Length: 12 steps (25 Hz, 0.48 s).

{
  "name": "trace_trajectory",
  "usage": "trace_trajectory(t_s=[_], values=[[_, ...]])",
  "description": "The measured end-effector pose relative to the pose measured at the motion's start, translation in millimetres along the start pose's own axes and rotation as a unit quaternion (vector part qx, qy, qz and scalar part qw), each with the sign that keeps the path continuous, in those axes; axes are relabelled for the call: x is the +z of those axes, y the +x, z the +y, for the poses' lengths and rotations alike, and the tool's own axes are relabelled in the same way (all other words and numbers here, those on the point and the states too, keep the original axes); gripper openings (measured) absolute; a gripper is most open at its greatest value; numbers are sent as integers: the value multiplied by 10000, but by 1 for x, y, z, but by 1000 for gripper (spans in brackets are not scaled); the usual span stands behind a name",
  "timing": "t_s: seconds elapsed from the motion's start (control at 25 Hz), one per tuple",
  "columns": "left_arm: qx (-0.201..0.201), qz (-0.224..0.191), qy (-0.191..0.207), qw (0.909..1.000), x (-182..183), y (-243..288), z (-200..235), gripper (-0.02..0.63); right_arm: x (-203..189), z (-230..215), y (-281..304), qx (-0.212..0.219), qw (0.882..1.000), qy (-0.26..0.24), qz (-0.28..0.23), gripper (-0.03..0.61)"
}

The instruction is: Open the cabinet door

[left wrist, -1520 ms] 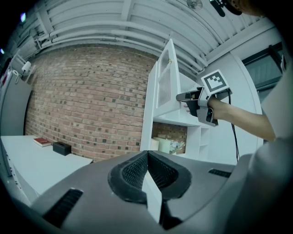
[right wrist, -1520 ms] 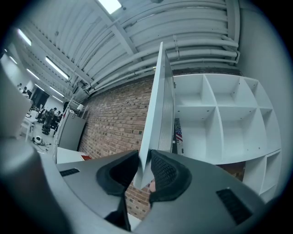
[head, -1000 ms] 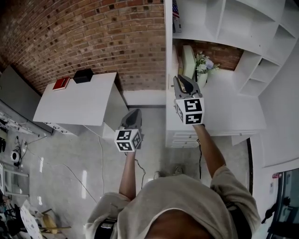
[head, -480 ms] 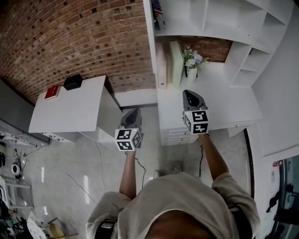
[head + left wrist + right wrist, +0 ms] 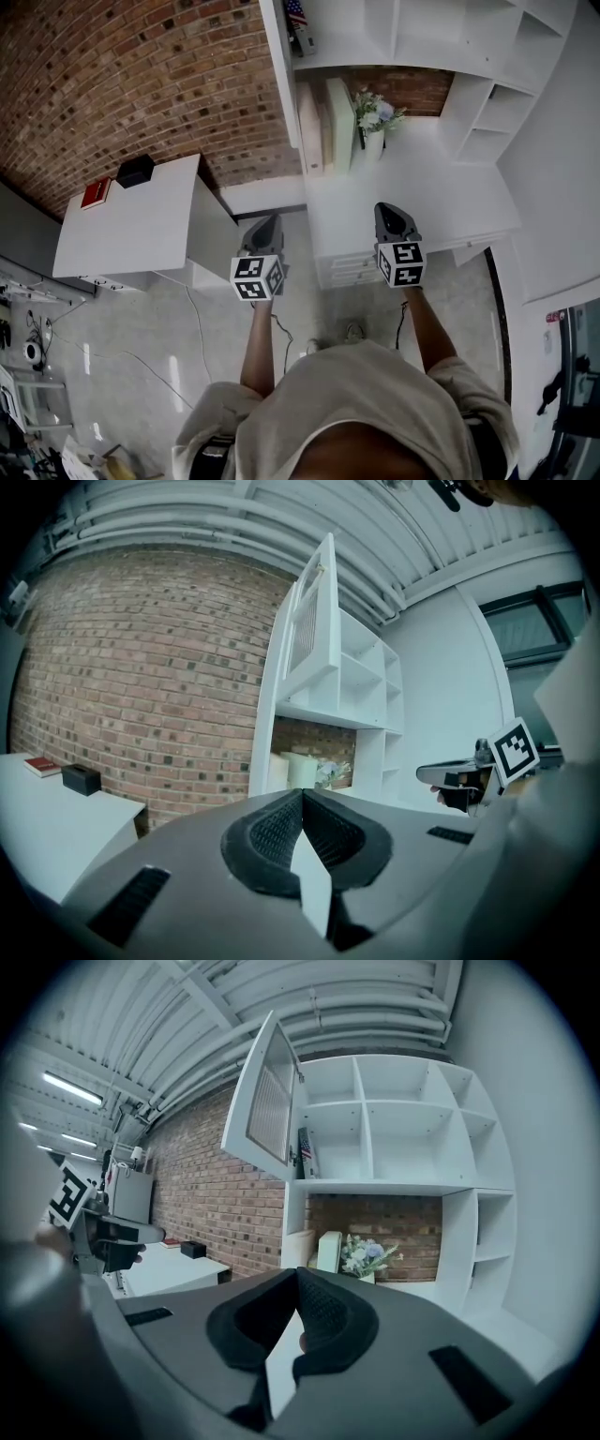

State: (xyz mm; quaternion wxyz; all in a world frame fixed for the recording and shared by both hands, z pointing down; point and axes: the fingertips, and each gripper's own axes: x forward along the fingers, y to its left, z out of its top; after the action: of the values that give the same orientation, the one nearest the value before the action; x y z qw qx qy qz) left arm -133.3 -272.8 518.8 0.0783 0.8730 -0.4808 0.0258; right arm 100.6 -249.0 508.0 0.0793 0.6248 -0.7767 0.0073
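The task looks done, or very nearly so: in the right gripper view the cabinet door [image 5: 267, 1101] stands swung well out from the top left compartment of the white shelf unit [image 5: 403, 1119], and the inside of that compartment is exposed, with a small flag [image 5: 306, 1152] showing in it. The door is at the upper left corner of the unit, above the recess where a vase of flowers [image 5: 364, 1258] stands in front of bare brick, and it appears hinged along the edge next to the unit. It is a white frame around a greyish inner panel with fine lines; whether that panel is glass, mesh or slats cannot be told. Neither tool is on the door. The left gripper [image 5: 270, 223] has its jaws pressed together on nothing, and the right gripper [image 5: 388, 210] is likewise closed and empty; both are held low in front of the person, well apart from the door and pointing roughly level toward the unit. What may remain, at most, is to lower the arms.
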Motion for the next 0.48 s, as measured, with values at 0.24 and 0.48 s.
trace_trajectory(t_s=[0.24,0.48], values=[[2,63,-17,10000,-6,6,-2,26,-20,-9,-10,-121,9997,151,137,14],[9,95,-50,9999,-11,11,-3,26,-26,-12,-11,-150,9996,127,199,14]])
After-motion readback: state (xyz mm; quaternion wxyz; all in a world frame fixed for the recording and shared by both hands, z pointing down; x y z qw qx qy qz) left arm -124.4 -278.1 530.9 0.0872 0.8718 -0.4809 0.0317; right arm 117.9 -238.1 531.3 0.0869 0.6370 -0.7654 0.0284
